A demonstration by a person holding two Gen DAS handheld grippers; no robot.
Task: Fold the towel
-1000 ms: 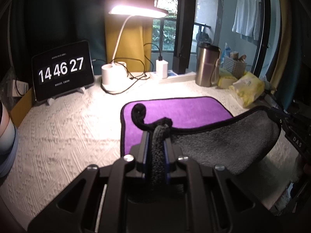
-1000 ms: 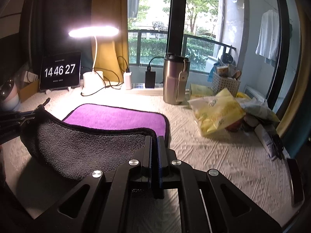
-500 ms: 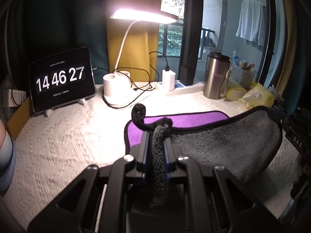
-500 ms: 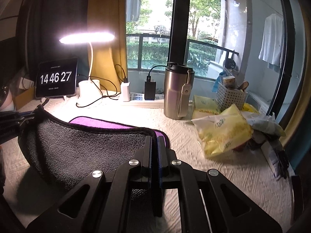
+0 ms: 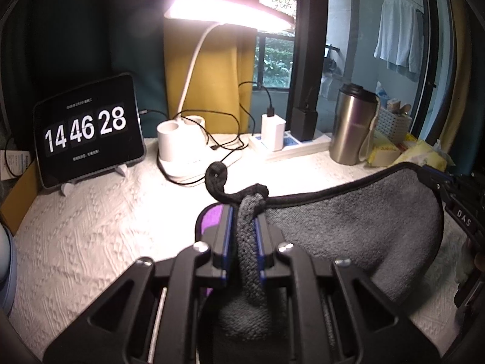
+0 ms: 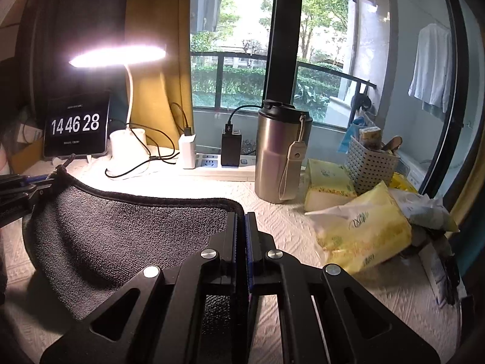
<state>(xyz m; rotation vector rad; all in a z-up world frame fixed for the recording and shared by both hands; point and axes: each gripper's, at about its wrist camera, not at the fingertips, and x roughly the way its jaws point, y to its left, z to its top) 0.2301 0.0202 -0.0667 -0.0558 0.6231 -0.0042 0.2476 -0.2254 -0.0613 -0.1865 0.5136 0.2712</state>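
Note:
The towel (image 5: 348, 230) is grey on one face and purple on the other, with a black hem. Its near edge hangs lifted between my two grippers, grey face toward the cameras. My left gripper (image 5: 244, 212) is shut on the towel's left corner, the hanging loop curling above it. A sliver of purple (image 5: 213, 215) shows by the left finger. My right gripper (image 6: 241, 215) is shut on the towel's (image 6: 136, 230) right corner. The right gripper also shows in the left wrist view (image 5: 439, 188), the left gripper in the right wrist view (image 6: 45, 182).
A white textured cloth (image 5: 91, 227) covers the table. At the back stand a clock tablet (image 5: 88, 130), a lit desk lamp (image 5: 182, 148), a power strip with chargers (image 5: 288, 142) and a steel tumbler (image 6: 280, 151). Yellow tissue packs (image 6: 360, 230) and a basket (image 6: 369, 166) lie right.
Both grippers have carried the held towel edge up and toward the back of the table. The purple face, broadly visible a second ago, is now almost wholly hidden behind the grey side.

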